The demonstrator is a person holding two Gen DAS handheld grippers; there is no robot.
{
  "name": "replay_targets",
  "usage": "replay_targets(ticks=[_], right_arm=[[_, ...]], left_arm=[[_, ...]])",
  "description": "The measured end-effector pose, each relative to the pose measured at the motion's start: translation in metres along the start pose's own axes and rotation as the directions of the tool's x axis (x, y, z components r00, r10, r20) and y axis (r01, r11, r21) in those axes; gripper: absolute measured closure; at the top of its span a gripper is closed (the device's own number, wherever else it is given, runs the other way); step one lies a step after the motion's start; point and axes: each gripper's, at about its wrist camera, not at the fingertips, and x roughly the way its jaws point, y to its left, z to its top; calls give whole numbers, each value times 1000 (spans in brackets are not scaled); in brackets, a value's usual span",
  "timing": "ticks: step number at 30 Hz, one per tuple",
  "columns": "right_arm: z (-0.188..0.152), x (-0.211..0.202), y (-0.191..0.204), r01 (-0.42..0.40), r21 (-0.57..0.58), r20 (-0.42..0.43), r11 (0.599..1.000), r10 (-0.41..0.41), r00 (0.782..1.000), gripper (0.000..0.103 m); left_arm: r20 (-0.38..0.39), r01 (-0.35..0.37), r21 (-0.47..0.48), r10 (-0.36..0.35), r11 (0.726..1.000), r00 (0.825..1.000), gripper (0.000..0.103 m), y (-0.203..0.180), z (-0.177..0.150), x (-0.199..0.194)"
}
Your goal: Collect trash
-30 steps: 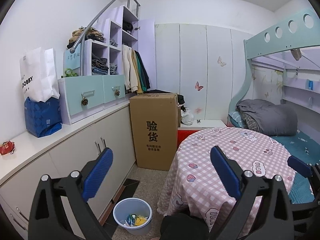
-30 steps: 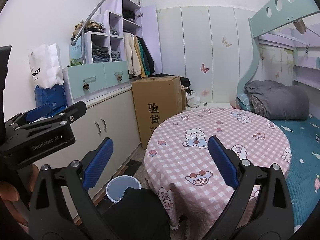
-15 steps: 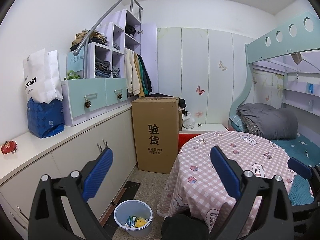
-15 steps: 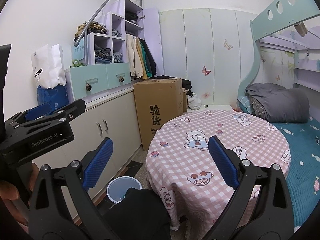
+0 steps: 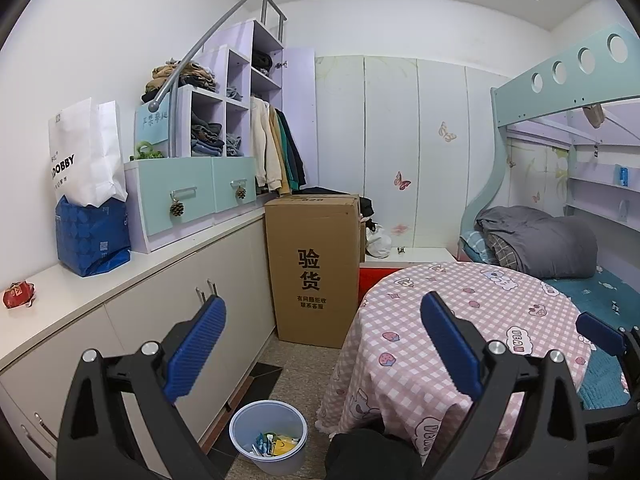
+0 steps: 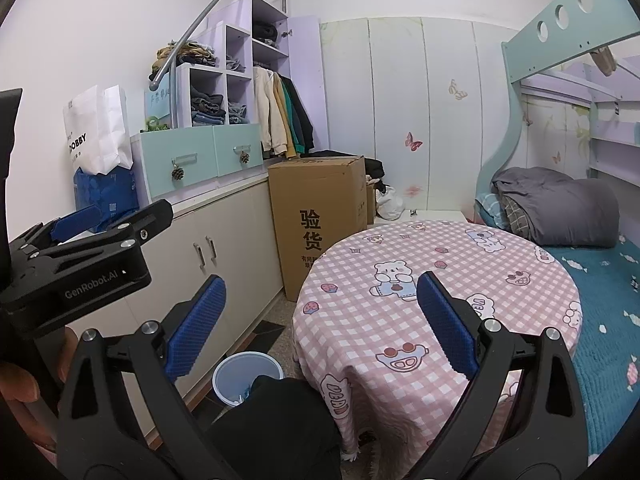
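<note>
A pale blue trash bin (image 5: pixel 267 436) stands on the floor beside the white cabinet, with several wrappers inside. It also shows in the right wrist view (image 6: pixel 247 376), partly hidden by dark clothing. A red crumpled wrapper (image 5: pixel 18 294) lies on the cabinet counter at the far left. My left gripper (image 5: pixel 322 330) is open and empty, held above the bin. My right gripper (image 6: pixel 320 316) is open and empty at the near edge of the round table (image 6: pixel 436 280). The left gripper's body (image 6: pixel 76 264) shows at the left of the right wrist view.
A tall cardboard box (image 5: pixel 314 268) stands between the cabinet and the pink checked table (image 5: pixel 464 320). White and blue bags (image 5: pixel 90 208) sit on the counter. A bunk bed (image 5: pixel 560 248) with a grey duvet is on the right. Dark clothing (image 6: pixel 276 428) lies low in front.
Both views have tilted slightly downward and back, so the room sits lower in frame. Both grippers stay open and empty.
</note>
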Motion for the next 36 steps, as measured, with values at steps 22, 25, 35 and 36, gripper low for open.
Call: replay_targets(ticks=[22,25,35,36], right_arm=[[-3,15,-1,-19,-7,-23,1000,19,1000,8],[-5,18,-2,-20,-5,-30,1000,20,999,8],[-9,24,-1,-30,-4,-43,1000,30,999,8],[-9,24,-1,-30,-5,-44,1000,30,999,8]], left_arm=[[-37,-5,3,5,1000,999,7,7,-10,17],[-43,-7,2,7,1000,999,7,8,-12,19],[-59,-14,-4,14,1000,998,7,11,-18,26],[-60,-14,-5,14,1000,998,7,12,-18,27]])
